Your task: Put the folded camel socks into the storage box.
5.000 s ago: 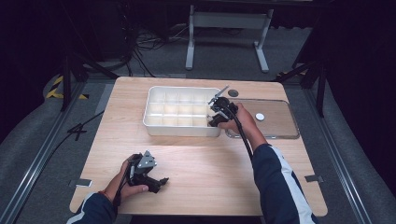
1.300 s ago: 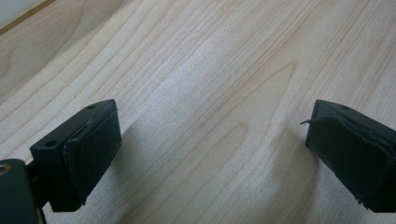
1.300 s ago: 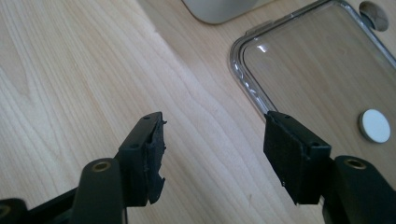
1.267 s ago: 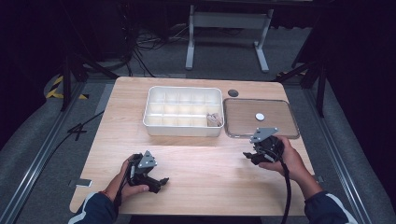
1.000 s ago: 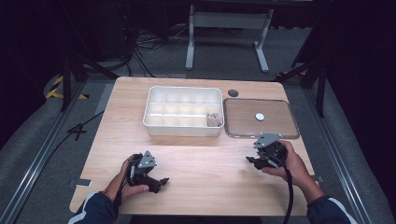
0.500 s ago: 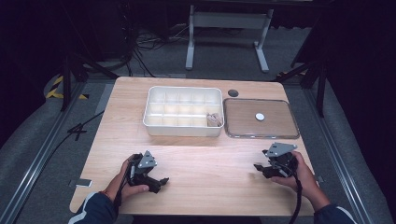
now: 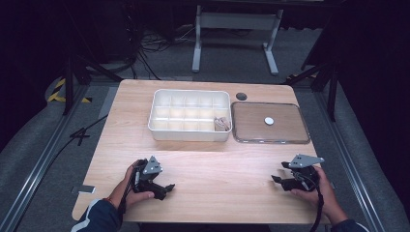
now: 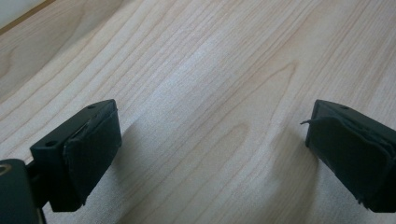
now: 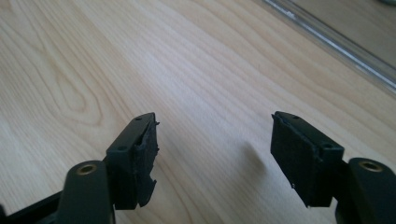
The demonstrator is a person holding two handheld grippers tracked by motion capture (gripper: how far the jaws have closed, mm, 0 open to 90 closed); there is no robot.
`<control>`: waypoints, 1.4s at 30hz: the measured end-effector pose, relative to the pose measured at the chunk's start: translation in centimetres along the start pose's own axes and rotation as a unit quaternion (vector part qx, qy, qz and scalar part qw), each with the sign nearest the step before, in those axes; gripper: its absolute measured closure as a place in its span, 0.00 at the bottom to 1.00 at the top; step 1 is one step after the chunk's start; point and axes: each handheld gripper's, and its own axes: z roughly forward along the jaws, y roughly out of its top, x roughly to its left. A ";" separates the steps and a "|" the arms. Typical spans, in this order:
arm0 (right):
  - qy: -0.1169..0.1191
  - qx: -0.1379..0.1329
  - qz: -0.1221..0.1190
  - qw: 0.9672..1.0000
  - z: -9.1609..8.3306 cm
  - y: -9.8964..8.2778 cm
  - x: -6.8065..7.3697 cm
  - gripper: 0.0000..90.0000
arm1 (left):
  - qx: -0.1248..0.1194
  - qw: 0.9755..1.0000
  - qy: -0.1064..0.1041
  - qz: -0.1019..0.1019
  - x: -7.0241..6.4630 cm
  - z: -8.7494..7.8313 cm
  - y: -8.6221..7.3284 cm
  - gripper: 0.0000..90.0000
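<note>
- Your right tool rests low on the worktop, jaws just spread, gripping nothing
- Your left tool sits parked, jaws apart, clear of the tray

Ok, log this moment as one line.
left gripper: open, empty, near table | right gripper: open, empty, jaws just opening | compartment tray: small item in front-right cell | clear lid: beside tray

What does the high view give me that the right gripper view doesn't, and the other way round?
High view: the white compartment tray with a small item in its near right cell, the left gripper, and the whole clear lid with its white disc.

Right gripper view: the right gripper close up, jaws apart with nothing between them, pads frayed.

Both: the wooden table and the lid's edge.
</note>
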 end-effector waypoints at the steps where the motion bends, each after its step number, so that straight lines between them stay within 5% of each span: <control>1: 0.003 -0.002 0.001 1.000 0.0 -0.5 -0.1 0.35 | 0.001 1.000 0.001 0.002 0.0 0.0 0.0 0.04; 3: 0.026 -0.026 0.033 0.999 0.0 -1.5 -0.5 0.34 | 0.001 1.000 0.001 0.004 0.1 0.0 0.0 0.04; 6: 0.020 -0.051 0.039 0.998 -0.2 -2.4 -0.7 0.34 | 0.002 1.000 0.000 0.004 0.1 0.0 0.0 0.04; 13: 0.019 -0.058 0.075 0.995 -0.5 -2.8 -1.3 0.34 | 0.002 1.000 0.000 0.004 0.1 0.0 0.0 0.04; 17: -0.007 -0.049 0.060 0.997 -0.4 -2.7 -0.8 0.33 | 0.001 1.000 0.002 0.003 0.0 0.0 0.0 0.04; 42: -0.008 -0.048 0.063 0.997 -0.4 -2.7 -0.8 0.32 | 0.002 1.000 0.000 0.003 0.0 0.1 0.1 0.03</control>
